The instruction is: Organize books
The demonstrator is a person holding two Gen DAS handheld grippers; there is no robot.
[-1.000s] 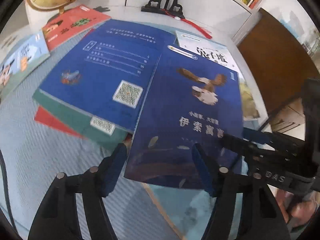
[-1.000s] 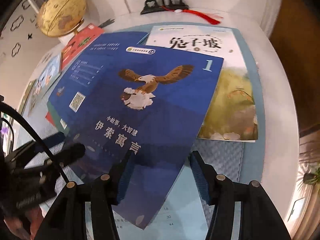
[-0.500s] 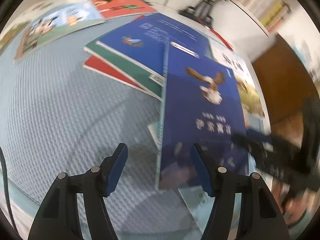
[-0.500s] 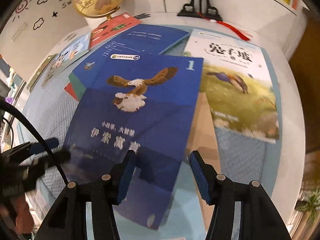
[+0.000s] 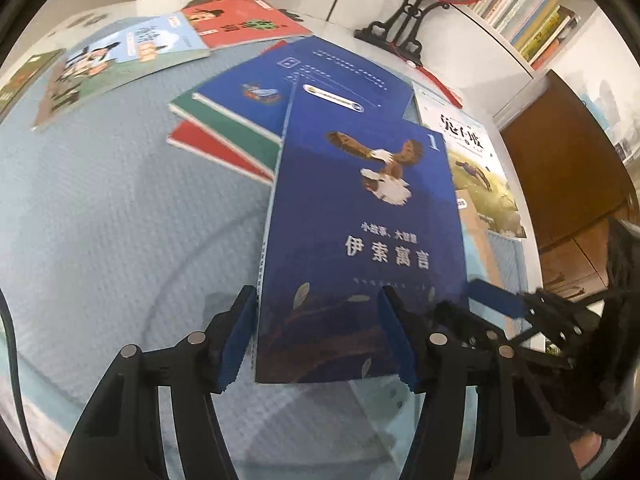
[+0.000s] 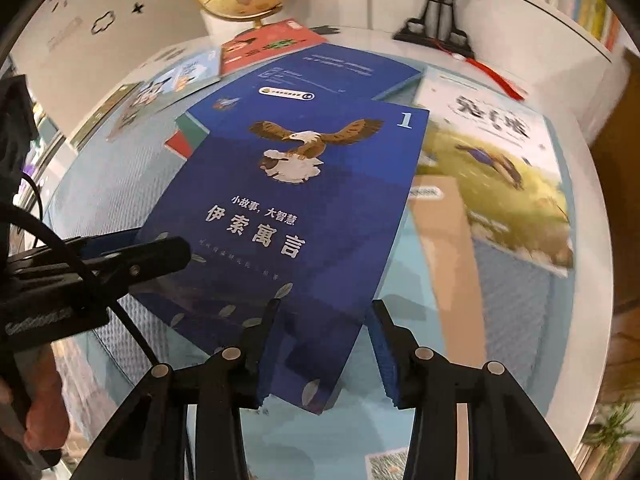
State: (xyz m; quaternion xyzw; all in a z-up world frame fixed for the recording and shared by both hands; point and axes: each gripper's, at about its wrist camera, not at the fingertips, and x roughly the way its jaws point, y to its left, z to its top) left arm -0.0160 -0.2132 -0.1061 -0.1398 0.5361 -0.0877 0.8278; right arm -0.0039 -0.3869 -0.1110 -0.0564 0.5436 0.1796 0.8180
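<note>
Left wrist view: the left gripper [image 5: 318,334] stands about half open, its jaws just having narrowed a little, with the near end of the eagle book [image 5: 362,236] between them. The pads sit at the book's two long edges, but I cannot tell whether they press. The book lies closed, slanting over the blue book [image 5: 280,92] on the stack [image 5: 218,140]. The right gripper [image 5: 472,300] reaches in at the book's lower right corner. If the left jaws only flank the cover, any lift leaves the book behind, or tips it off the stack edge.

Right wrist view: the right gripper [image 6: 320,352] is fairly narrow, its jaws just having closed further, with the book's near corner [image 6: 308,384] between them; the right pad [image 6: 382,356] looks clear of the cover, so I judge no firm grip. The left gripper [image 6: 160,248] lies across the book's left edge. The rabbit book [image 6: 500,168] sits just beside on the mat [image 6: 516,304]. Risks here: a corner pinch bends the soft cover, and the two grippers pulling different ways could twist the book or drag it into the rabbit book.
</note>
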